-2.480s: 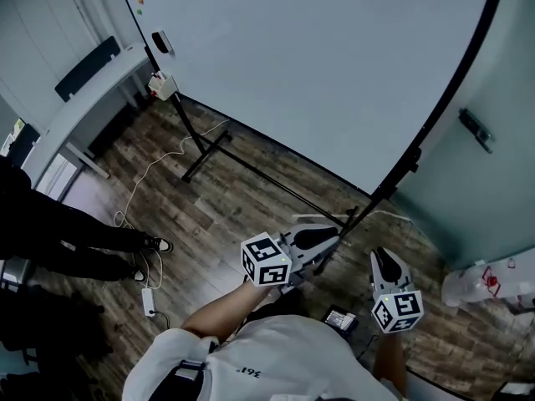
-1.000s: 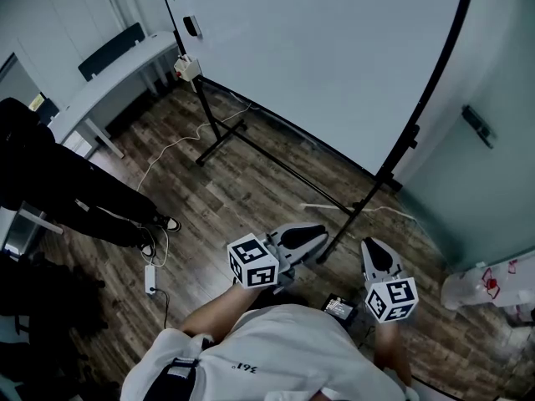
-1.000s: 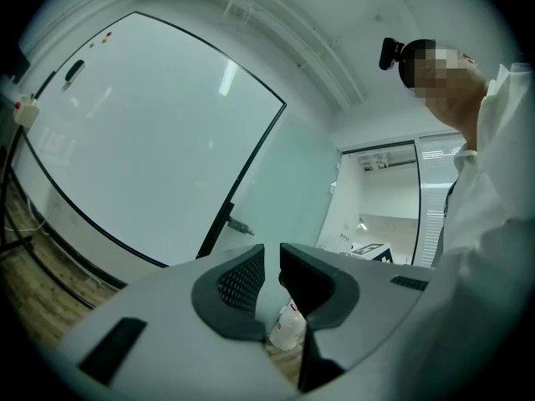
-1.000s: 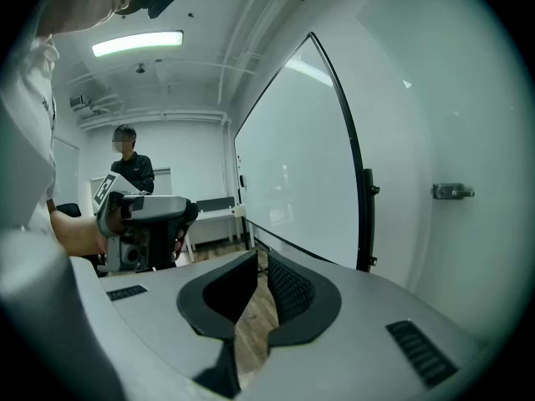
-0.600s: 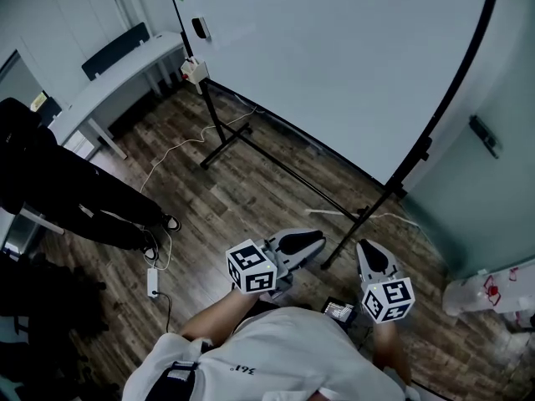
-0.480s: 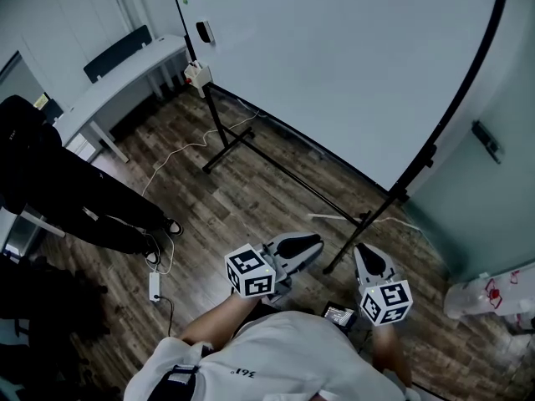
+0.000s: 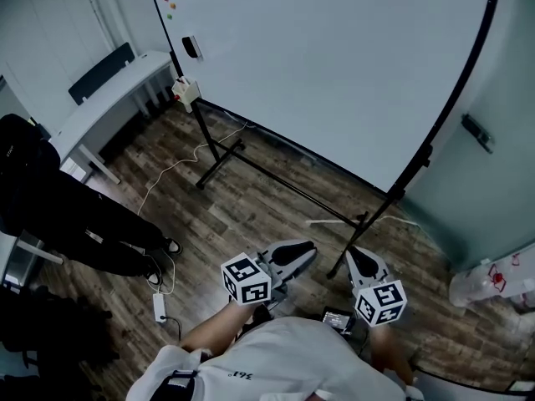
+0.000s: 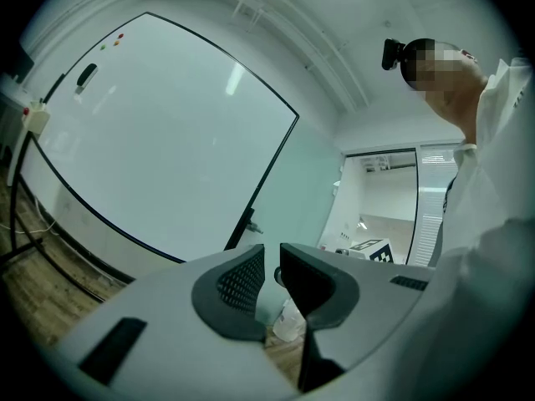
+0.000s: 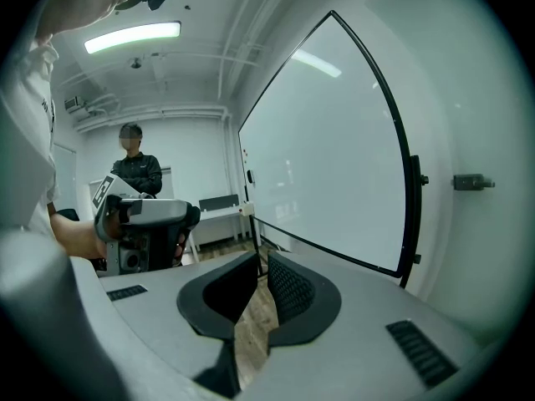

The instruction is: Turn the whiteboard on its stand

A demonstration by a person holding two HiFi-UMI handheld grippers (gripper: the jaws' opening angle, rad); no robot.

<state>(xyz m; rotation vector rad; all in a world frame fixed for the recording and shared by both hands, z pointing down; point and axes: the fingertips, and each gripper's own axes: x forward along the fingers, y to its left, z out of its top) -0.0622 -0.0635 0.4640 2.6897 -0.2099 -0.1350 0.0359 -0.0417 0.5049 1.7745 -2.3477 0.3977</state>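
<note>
The left hand-held gripper (image 7: 308,247) and right hand-held gripper (image 7: 354,254) have been drawn back from the stand (image 7: 380,215), held forward, barely parted, empty, below the whiteboard (image 7: 334,65) filling the upper frame.

Beyond all 4 jaws, the large white black-framed whiteboard (image 7: 334,65) runs off the top edge; to their right, a white red-printed plastic bag (image 7: 493,284) is cut off.

Post (image 7: 368,228) of the stand: its foot was behind the left gripper (image 7: 305,251) tip. It now shows between the two grippers, just beside the right gripper (image 7: 354,257). Left gripper sits lower in frame. Bystander (image 7: 38,182): only legs in frame before, torso too now.
</note>
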